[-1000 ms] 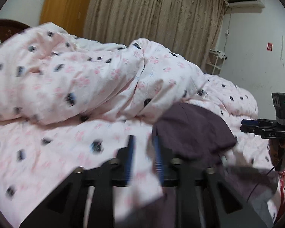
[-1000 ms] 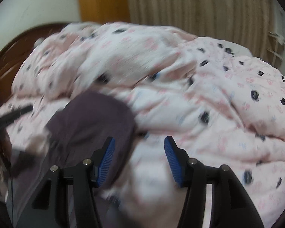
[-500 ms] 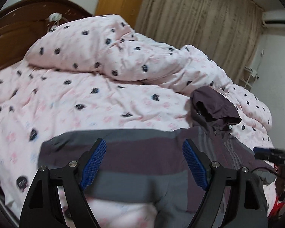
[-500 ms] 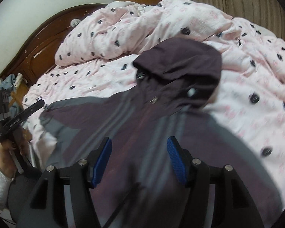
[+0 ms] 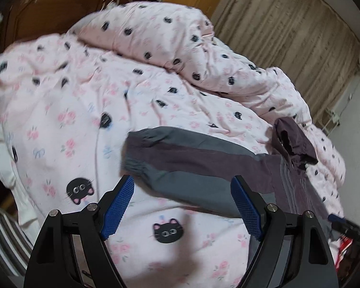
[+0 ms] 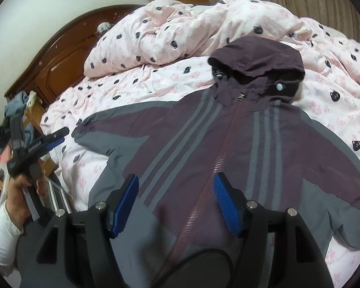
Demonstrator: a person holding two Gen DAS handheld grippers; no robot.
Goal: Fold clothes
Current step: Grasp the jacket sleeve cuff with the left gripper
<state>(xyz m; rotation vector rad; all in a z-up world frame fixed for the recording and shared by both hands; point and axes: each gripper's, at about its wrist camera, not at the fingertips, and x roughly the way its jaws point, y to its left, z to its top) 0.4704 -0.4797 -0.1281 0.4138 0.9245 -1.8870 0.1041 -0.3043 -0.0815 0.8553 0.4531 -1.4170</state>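
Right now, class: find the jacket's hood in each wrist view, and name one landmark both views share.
Left wrist: the hood sits far right, at mid-height, crumpled above the jacket's collar.
Right wrist: the hood lies upper centre-right, opening facing the camera.
Shared landmark: the wooden headboard, upper left in both.

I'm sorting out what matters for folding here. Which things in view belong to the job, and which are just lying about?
For the job:
- hooded jacket, spread face up
- left gripper, jaws open, empty
- right gripper, jaws opening, empty

Just there:
- pink cat-print duvet under the jacket
- wooden headboard
- curtain
- clutter beside the bed
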